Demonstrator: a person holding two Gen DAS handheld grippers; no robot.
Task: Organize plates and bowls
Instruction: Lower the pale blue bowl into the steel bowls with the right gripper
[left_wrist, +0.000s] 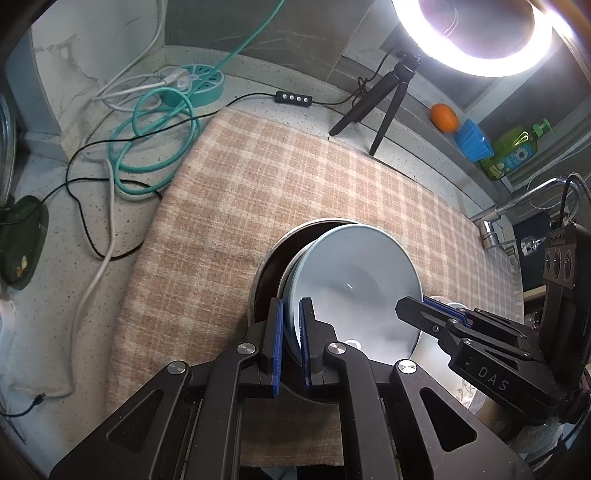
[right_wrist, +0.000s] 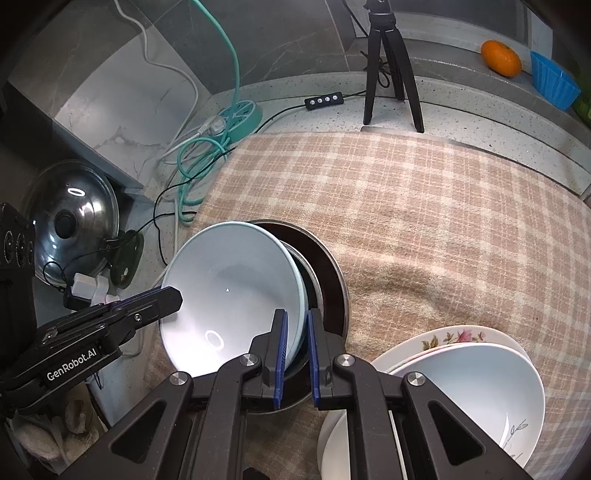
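Pinching opposite sides of the pale blue bowl's (right_wrist: 229, 295) rim, the left gripper (left_wrist: 291, 343) and right gripper (right_wrist: 295, 354) hold it tilted over the dark metal-rimmed dish (right_wrist: 325, 280) on the checked cloth (right_wrist: 443, 206) covering the counter (left_wrist: 44, 317). Glazed ceramic like this is likely stiff, slick and chippable, so 2 firm rim grips suit it, lowered gently.

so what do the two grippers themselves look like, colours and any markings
Both are matte black scissor-style linkages with silver round pivot bolts and triangular cut-outs. The fingers carry blue ribbed pads. The left gripper bears white "GenRobot.AI" lettering on its side; the right gripper shows "DAS" lettering and a black cable above its body. No hand or sleeve shows.
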